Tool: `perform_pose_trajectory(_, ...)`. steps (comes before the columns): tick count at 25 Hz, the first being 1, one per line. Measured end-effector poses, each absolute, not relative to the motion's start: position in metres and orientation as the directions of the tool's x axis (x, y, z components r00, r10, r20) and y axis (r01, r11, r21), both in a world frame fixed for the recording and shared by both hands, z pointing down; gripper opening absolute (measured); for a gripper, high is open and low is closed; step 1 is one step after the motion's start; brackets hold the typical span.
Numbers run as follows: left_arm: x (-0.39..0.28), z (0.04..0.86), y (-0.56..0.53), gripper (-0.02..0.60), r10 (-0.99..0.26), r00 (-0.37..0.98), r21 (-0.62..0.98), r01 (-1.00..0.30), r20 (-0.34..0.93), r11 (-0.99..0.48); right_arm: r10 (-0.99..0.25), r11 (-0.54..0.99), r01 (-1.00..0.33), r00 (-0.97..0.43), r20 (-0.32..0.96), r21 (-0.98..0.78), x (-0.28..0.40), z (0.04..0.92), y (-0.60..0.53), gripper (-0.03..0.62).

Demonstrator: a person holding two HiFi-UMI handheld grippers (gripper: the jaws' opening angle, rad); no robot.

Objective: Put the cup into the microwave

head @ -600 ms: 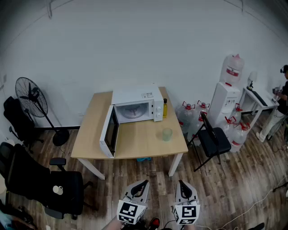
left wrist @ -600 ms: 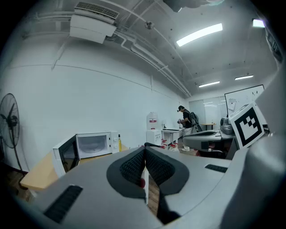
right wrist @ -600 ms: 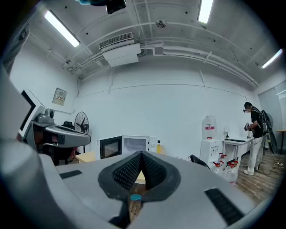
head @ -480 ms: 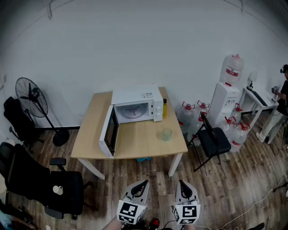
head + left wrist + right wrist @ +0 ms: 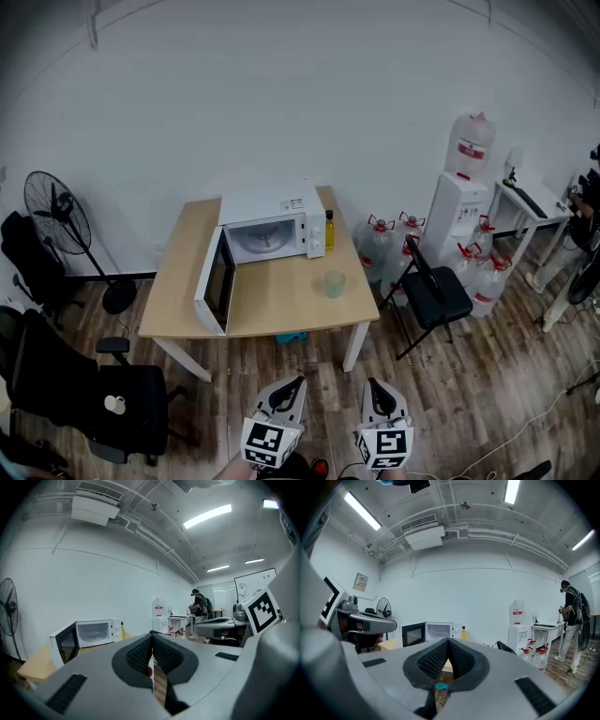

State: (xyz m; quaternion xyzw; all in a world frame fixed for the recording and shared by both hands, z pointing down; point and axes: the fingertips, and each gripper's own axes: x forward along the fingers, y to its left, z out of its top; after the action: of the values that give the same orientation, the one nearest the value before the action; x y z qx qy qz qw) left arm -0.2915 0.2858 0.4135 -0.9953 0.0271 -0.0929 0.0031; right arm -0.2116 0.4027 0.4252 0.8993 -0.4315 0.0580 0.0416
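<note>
A pale green cup (image 5: 335, 284) stands on the right part of a wooden table (image 5: 178, 292). Behind it sits a white microwave (image 5: 272, 228) with its door (image 5: 214, 288) swung open to the left; the microwave (image 5: 92, 633) (image 5: 436, 633) also shows in both gripper views. My left gripper (image 5: 293, 383) and right gripper (image 5: 374, 385) hang side by side at the bottom of the head view, well short of the table. Both are shut with nothing between the jaws (image 5: 151, 639) (image 5: 447, 643). The cup is hidden in both gripper views.
A yellow bottle (image 5: 329, 231) stands right of the microwave. A black folding chair (image 5: 432, 292), a water dispenser (image 5: 459, 192) and several water jugs (image 5: 375, 242) stand right of the table. An office chair (image 5: 89, 394) and a fan (image 5: 64, 223) are left. A person (image 5: 586, 225) stands far right.
The head view has shifted: the table, microwave and cup sit slightly further left and up in the picture. Both grippers remain shut in the same spot at the bottom.
</note>
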Motion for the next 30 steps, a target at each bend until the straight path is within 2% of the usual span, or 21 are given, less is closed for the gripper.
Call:
perform_pose_trajectory(8, -0.238, 0.421, 0.266, 0.023, -0.056, 0.981, -0.001, -0.057, 0.184, -0.998, -0.772, -0.618, -0.786, 0.614, 0.168, 0.031, -0.17, 0.44, 0.386, 0.017)
perform_pose_trajectory(19, -0.124, 0.437, 0.2, 0.023, -0.078, 0.972, 0.021, -0.085, 0.219, -0.996, -0.798, -0.577, -0.816, 0.569, 0.197, 0.019, -0.051, 0.454, 0.308, 0.017)
perform_pose_trajectory(30, -0.034, 0.474, 0.13, 0.023, -0.106, 0.944, 0.052, -0.128, 0.314, -0.99, -0.816, -0.541, -0.84, 0.514, 0.265, -0.034, 0.046, 0.491, 0.231, 0.017)
